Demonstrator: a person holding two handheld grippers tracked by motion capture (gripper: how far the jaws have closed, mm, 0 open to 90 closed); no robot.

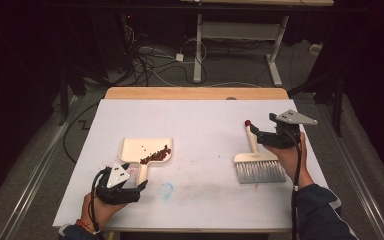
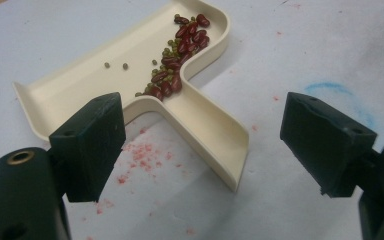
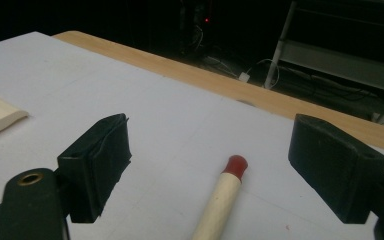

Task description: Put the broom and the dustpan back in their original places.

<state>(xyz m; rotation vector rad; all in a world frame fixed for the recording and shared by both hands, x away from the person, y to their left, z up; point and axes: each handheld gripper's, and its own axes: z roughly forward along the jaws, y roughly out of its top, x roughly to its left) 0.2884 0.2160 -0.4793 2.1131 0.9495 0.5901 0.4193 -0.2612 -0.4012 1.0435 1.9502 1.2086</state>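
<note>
The cream dustpan [image 1: 146, 152] lies near the left front of the counter [image 1: 200, 115], a heap of red and green beans [image 1: 156, 156] banked against its back wall; its handle points toward the left gripper [image 1: 141, 186], whose fingers [image 2: 92, 142] stand spread with the handle end between them, untouched. The brush [image 1: 256, 165] lies near the right edge, bristles toward the front; the right gripper [image 1: 252, 134] hovers over its red-tipped handle [image 3: 219, 200], fingers [image 3: 97, 162] spread and gripping nothing. The risk, as I judge it, lies in the pan; a low hand catching the handle would tip or slide it and send beans rolling over the open lip; likewise a careless knock could roll the brush toward the right edge.
</note>
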